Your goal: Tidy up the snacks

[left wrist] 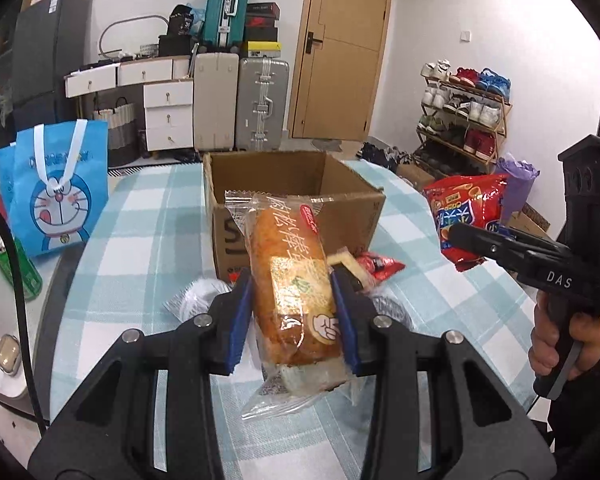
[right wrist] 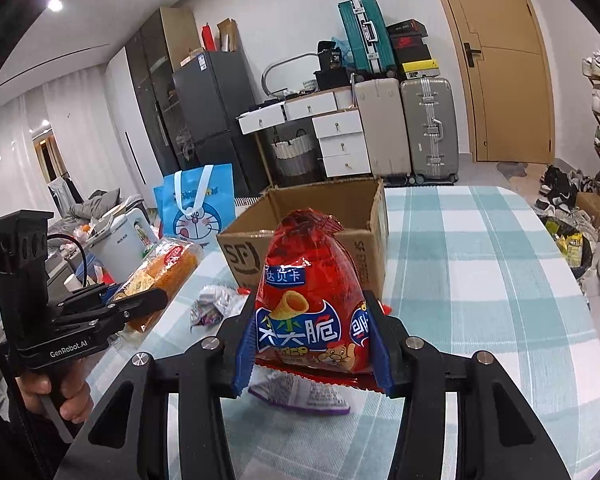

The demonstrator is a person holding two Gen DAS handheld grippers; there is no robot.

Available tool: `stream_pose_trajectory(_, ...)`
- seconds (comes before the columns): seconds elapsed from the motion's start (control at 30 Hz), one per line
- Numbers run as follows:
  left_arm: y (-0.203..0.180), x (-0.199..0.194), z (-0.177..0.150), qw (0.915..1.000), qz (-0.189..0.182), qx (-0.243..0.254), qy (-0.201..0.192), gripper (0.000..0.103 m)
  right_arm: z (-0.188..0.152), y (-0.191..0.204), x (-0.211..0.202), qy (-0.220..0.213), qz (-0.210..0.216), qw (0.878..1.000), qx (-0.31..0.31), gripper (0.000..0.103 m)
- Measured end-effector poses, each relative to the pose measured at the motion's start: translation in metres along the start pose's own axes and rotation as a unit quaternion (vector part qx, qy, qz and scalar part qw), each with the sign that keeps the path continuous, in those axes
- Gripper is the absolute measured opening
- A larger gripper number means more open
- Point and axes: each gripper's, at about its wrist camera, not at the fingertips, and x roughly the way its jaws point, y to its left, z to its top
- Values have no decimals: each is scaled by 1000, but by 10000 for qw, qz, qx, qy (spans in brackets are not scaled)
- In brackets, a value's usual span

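Both claws loaded. My left gripper (left wrist: 292,300) is clamped around the middle of the wrapped bread (left wrist: 290,276), blue pads pressing its long sides, so the loaf stands lengthwise out of the jaws at the centre of the left wrist view. My right gripper (right wrist: 312,340) pinches the lower half of the red chip bag (right wrist: 314,300), jaws closed only as far as the puffed bag allows; gripping low leaves the crimped top free.

The open cardboard box (left wrist: 300,208) sits just beyond both snacks, mid-frame, flaps up. I judge that's where they go, hence both held clear above the checked tablecloth (right wrist: 480,280), facing its mouth.

Loose wrappers (right wrist: 212,304) lie on the cloth at lower centre. A blue cartoon bag (left wrist: 56,192) stands at left.
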Motion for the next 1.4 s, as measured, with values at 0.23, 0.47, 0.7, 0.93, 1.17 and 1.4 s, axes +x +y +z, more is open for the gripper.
stream_pose_trajectory(0.23,5,-3,31,9995,193,59,-243,35,24,6,4,-160,92,9998,-52,48)
stream_pose_trajectory(0.47,7,3,57,9988,277,94,-405,35,43,5,13,-263,131,9996,-5,48)
stream_pose_trajectory(0.7,7,23,80,9986,311,116,-414,35,55,3,28,-233,182,9996,1,48)
stream_pose_trajectory(0.93,9,48,93,9986,373,147,-357,35,63,2,44,-132,204,9997,61,48)
stream_pose_trajectory(1.17,14,68,103,9988,347,161,-294,35,80,4,53,-46,160,9999,-42,48)
stream_pose_trajectory(1.4,25,85,112,9990,326,118,-264,35,94,1,63,19,164,9999,-51,48)
